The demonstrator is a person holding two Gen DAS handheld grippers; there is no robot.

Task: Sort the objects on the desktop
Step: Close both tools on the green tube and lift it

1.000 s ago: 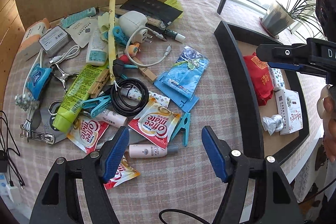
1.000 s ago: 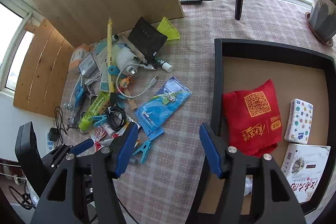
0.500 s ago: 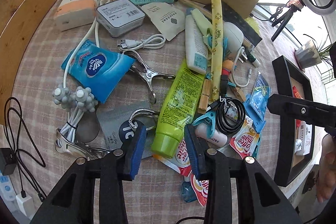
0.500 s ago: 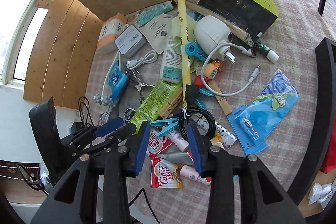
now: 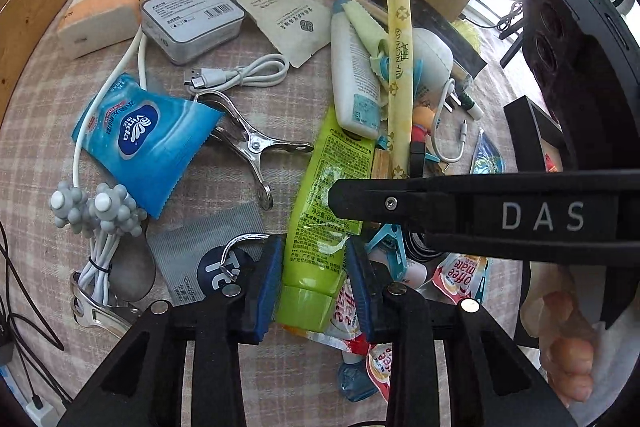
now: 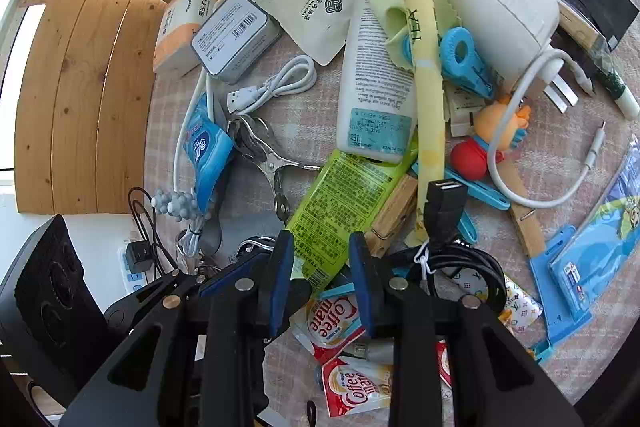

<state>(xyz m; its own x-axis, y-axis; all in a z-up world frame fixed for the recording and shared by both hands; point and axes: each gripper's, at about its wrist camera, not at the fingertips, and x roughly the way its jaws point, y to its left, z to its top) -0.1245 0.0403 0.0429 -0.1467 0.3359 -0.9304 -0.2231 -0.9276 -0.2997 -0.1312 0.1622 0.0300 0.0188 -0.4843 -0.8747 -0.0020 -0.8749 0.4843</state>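
Note:
A lime-green tube (image 5: pixel 336 155) lies cap-down in the heap of desk clutter on the checked cloth. In the left wrist view my left gripper (image 5: pixel 314 283) points steeply down. Its blue pads (image 5: pixel 266 283) sit against both sides of the tube just above the cap, and the jaws are still closing. In the right wrist view my right gripper (image 6: pixel 322 267) hangs over the same tube (image 6: pixel 344 195) higher up its label. Its jaws are closing with the tube showing between them, and no pad is seen pressing. One of its black fingers (image 5: pixel 360 199) crosses the left wrist view.
Around the tube lie a blue tissue pack (image 5: pixel 148 139), a metal clamp (image 5: pixel 252 147), a grey box (image 5: pixel 192 19), a white lotion tube (image 5: pixel 354 75), a yellow tea stick (image 5: pixel 400 39), a black cable coil (image 6: pixel 460 263) and creamer sachets (image 6: pixel 332 319). A black tray's edge (image 5: pixel 528 139) is on the right, a hand (image 5: pixel 568 359) below it.
Both grippers came down over the heap and narrowed their jaws. The left shifted from the sachets to the green tube's cap end. The right swung from the tray side to the same tube.

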